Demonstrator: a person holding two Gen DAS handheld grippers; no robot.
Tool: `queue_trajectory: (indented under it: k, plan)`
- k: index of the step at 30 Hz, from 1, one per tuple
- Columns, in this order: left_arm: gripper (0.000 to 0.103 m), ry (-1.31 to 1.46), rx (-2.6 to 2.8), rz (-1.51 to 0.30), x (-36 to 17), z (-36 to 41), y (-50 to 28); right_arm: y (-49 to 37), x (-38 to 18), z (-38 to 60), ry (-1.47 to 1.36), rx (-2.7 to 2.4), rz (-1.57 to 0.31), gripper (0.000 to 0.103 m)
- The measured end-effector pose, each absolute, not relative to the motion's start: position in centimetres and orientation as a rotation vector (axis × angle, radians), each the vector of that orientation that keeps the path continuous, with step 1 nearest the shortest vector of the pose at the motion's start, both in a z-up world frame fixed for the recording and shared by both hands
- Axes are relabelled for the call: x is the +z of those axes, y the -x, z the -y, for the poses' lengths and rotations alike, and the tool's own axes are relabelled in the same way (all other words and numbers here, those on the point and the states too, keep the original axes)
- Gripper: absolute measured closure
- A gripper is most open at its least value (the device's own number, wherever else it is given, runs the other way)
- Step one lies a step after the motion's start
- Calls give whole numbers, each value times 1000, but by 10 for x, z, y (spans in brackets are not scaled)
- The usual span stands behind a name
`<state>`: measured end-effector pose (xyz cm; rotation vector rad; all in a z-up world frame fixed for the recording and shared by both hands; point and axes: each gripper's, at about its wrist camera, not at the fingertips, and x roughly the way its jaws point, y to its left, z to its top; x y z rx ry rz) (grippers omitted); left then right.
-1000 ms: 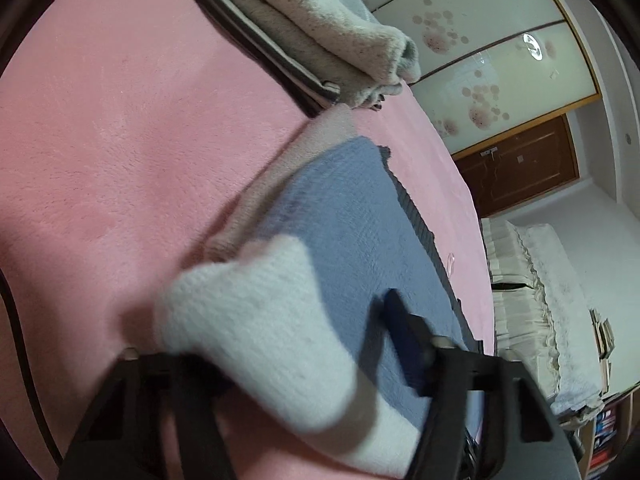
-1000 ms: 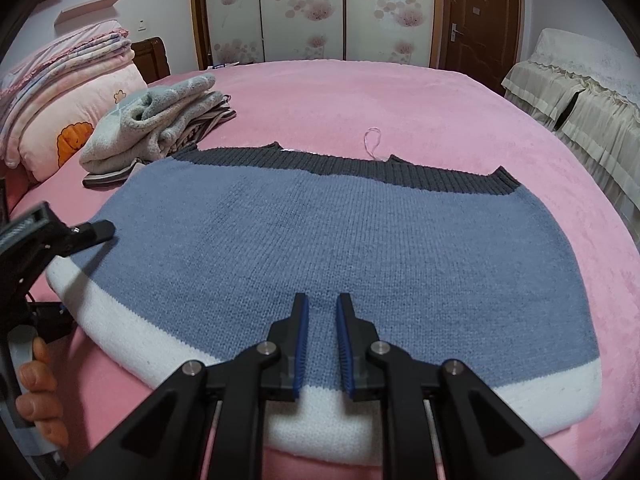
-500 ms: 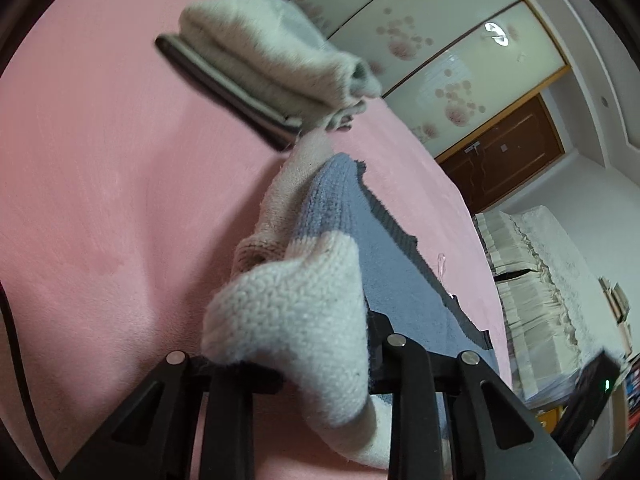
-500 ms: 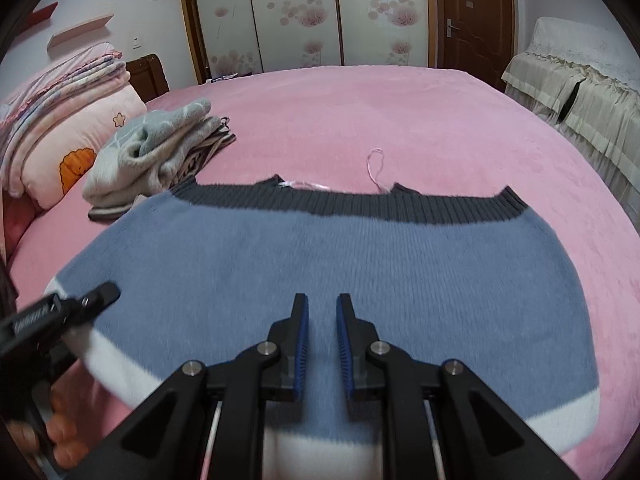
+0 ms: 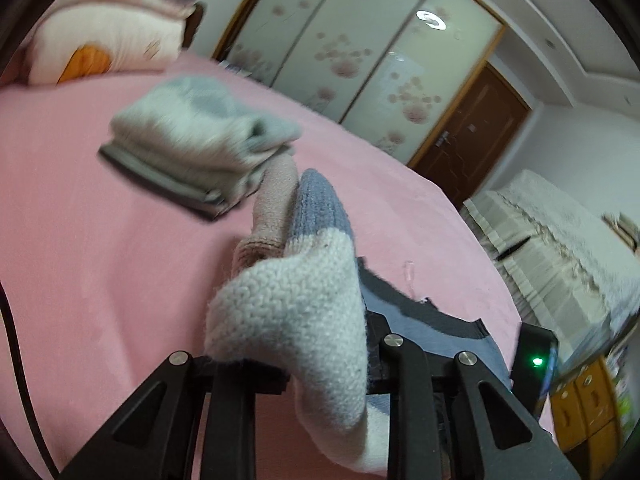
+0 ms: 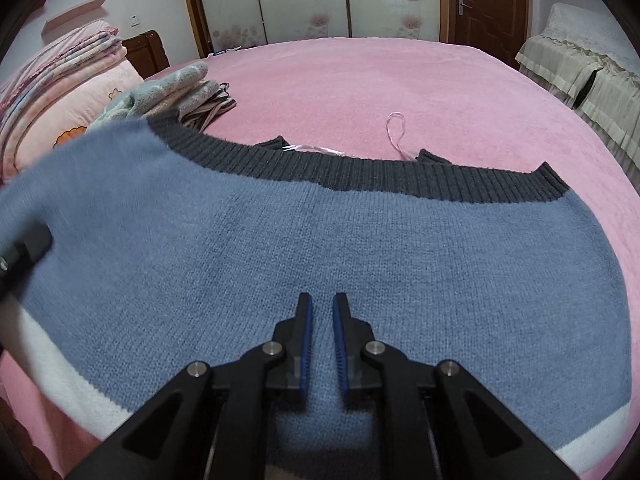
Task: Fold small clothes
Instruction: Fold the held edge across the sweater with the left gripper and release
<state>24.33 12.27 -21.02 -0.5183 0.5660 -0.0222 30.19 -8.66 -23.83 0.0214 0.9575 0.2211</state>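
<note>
A blue knit sweater [image 6: 360, 248] with a dark grey ribbed band [image 6: 360, 172] and a white band [image 6: 60, 380] lies spread on the pink bed. My left gripper [image 5: 324, 364] is shut on the sweater's white corner [image 5: 296, 320] and holds it lifted off the bed. The left gripper shows blurred at the left edge of the right wrist view [image 6: 20, 248], with the left side of the sweater raised. My right gripper [image 6: 322, 312] is over the middle of the sweater, jaws nearly together with a narrow gap, holding nothing.
A stack of folded clothes [image 5: 200, 148] lies on the pink bed [image 5: 80, 240] beyond the sweater, also in the right wrist view [image 6: 172, 92]. Pillows and folded blankets [image 6: 52, 92] are at the left. A thin cord loop [image 6: 396, 132] lies past the grey band. A cloth-covered sofa [image 6: 580, 72] stands at the right.
My left gripper has closed on the white corner and lifted it up and inward. The sweater's left side has risen. My right gripper has stayed over the middle.
</note>
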Motion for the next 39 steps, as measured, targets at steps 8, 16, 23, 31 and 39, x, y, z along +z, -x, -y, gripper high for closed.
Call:
queue_trajectory:
  k: [8,16,23,31,39]
  plan:
    - [81,330,-122,-521,-152,-41,-264,-284,-211,148,-194,229,-907,93]
    - [82,190,-270,-555,-145,88,-283,-237,-201,261,-309,95,-853,93]
    - [82,-22,-355,-701,-203,202,-279,-198,-215,331,-374,-16,-854,93]
    - [82,-173,-358,-687,-235,226,-261,-183,-234,342,-390,-2,-893,93]
    - [68,-174,-413,-711,-234,225,-265,-188,-231,337,-389,29,-895,92]
